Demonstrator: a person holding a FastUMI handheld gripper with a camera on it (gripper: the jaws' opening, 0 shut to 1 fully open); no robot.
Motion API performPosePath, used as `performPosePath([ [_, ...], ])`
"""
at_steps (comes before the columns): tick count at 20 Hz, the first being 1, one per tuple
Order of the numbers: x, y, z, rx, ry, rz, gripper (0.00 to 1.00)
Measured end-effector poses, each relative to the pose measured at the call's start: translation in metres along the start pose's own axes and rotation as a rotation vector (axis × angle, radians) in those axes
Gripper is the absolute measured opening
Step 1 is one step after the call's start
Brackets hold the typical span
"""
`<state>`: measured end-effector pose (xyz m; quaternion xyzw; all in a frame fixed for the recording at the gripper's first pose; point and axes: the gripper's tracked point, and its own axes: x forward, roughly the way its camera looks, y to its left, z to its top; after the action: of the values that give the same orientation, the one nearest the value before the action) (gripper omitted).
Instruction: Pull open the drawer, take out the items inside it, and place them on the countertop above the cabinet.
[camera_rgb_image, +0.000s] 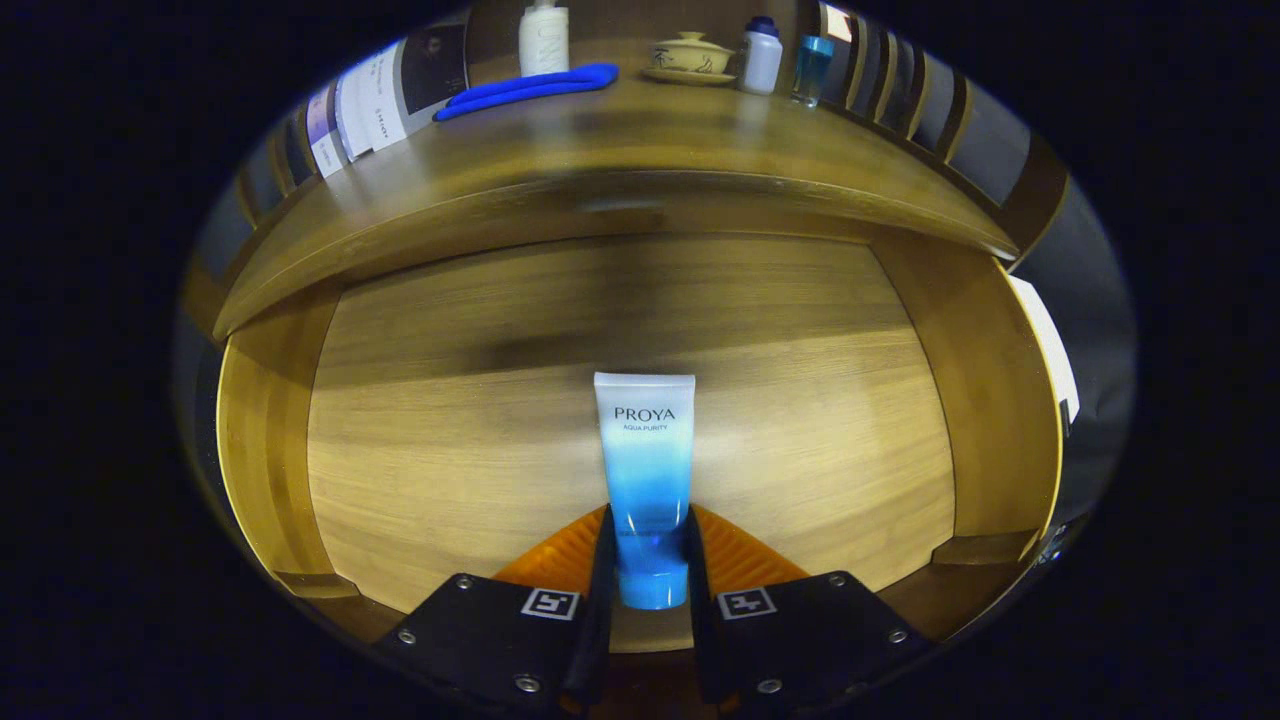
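Note:
A white-to-blue cosmetic tube (646, 470) lies inside the open wooden drawer (270, 470), cap end toward me. My gripper (648, 560) is shut on the tube near its cap, both fingers pressing its sides. The tube's flat white end points toward the back of the drawer. Above the drawer runs the wooden countertop (640, 150).
On the countertop stand a blue flat item (530, 88), a white bottle (544, 38), a lidded teacup on a saucer (690, 55), a small white bottle with a dark cap (761, 58) and a blue bottle (812, 68). Drawer walls rise left and right.

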<state>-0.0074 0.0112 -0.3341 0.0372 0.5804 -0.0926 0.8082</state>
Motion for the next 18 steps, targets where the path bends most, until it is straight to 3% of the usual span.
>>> performPosePath([
  [10,-0.073,0.017,-0.011,-0.146,-0.159,-0.044,0.36],
  [18,-0.126,0.017,0.052,-0.149,-0.343,-0.068,0.35],
])
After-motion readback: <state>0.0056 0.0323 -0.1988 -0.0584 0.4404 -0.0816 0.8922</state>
